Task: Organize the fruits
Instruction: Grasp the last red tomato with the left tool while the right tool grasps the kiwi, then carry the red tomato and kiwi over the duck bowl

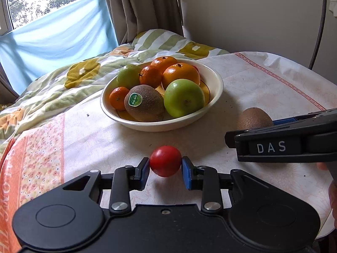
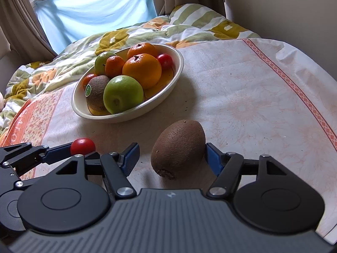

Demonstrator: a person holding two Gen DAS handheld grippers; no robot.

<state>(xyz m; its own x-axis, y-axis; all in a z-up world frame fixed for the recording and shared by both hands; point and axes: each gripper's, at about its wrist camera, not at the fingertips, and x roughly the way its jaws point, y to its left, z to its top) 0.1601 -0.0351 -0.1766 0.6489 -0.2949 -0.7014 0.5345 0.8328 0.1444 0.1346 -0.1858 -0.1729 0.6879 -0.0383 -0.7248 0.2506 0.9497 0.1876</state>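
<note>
Red tomato: clamped by left gripper for bowl transfer | kiwi: right gripper jaws straddle it, not clamped.

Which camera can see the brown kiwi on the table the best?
The right wrist view. There the loose kiwi shows whole and close, lying on the tablecloth between the fingers of the right gripper. In the left wrist view only the kiwi's top peeks out behind that gripper's black body.

Red tomato, brown kiwi, cream bowl
</note>
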